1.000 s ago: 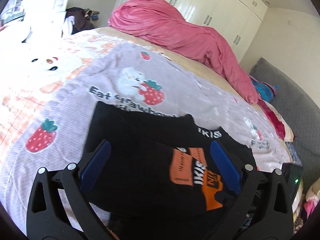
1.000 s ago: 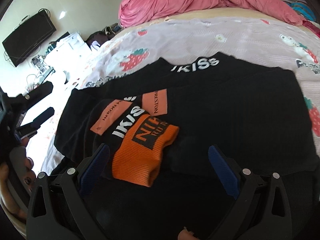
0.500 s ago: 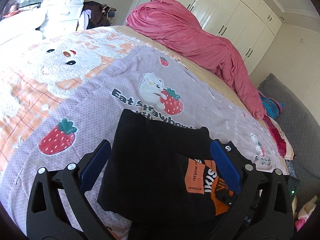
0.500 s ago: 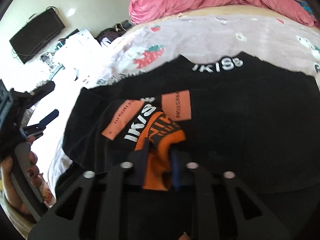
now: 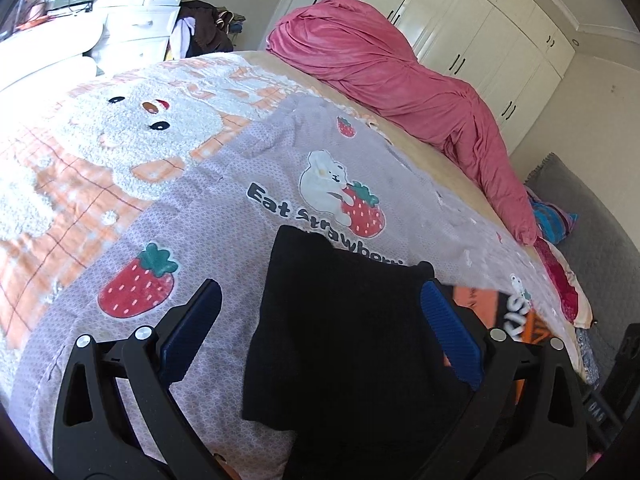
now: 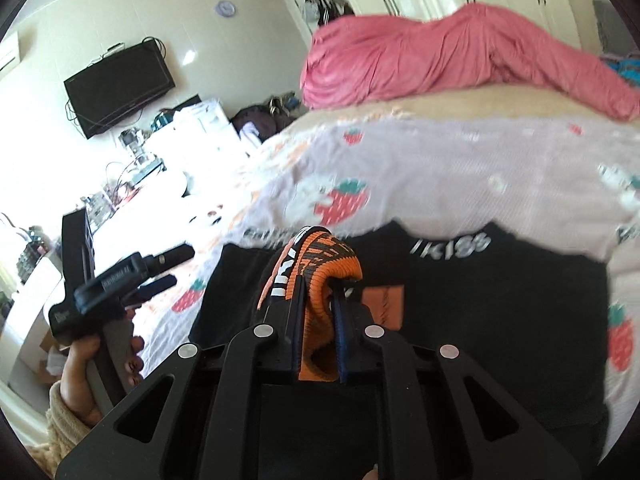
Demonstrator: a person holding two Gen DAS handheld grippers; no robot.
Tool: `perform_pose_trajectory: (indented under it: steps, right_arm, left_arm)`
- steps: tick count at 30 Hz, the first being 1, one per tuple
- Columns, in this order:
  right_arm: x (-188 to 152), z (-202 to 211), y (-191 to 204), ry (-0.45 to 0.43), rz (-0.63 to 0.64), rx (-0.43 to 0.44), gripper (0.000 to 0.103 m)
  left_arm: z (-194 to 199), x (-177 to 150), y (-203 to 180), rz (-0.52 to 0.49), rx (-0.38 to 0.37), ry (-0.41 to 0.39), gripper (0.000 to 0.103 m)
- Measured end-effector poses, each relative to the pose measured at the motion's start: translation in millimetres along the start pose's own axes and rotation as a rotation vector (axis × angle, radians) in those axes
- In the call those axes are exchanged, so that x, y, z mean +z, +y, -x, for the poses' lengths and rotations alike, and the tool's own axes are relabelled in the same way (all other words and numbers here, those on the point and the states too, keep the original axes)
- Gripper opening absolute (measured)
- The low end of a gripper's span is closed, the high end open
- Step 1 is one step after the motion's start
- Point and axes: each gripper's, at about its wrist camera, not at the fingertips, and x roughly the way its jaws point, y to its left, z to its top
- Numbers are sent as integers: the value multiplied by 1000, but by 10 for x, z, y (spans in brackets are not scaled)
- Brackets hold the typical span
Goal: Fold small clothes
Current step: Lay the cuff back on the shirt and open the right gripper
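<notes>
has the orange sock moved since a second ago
Yes. The orange sock, pinched by the right gripper, has come up off the black garment, toward the strawberry blanket in the right wrist view.

We see cream wardrobes [image 5: 500, 40], white drawers [image 5: 136, 20], wall TV [image 6: 120, 86], sunlit bed [image 5: 220, 200] with pink duvet [image 5: 400, 80].

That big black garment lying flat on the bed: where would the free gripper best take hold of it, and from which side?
Probably at a corner or the side edge of the black garment, coming in low from the bedspread side. It lies flat, so only its edges offer a fold of cloth that the fingers can close on. The open left gripper already straddles its near-left edge, while the right gripper is shut on the orange sock.
</notes>
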Motion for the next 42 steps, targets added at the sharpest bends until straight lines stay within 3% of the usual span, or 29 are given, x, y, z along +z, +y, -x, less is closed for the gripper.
perform_pose_trajectory:
  steps: [7, 17, 24, 31, 42]
  right_arm:
    - [97, 331, -221, -75, 24, -79, 12]
    - [-56, 527, -630, -104, -15, -177, 11]
    - [-172, 501, -821, -83, -53, -208, 11]
    - [-242, 523, -943, -61, -94, -219, 11]
    - [-315, 530, -1048, -30, -136, -236, 11]
  left_arm:
    - [-58, -34, -63, -21, 3, 21, 93]
    - [-113, -98, -189, -67, 6, 32, 93]
    - [-209, -196, -417, -148, -13, 64, 93]
    - [-356, -332, -616, -168, -103, 123, 93]
    - [-428, -438, -786, -222, -115, 148, 88]
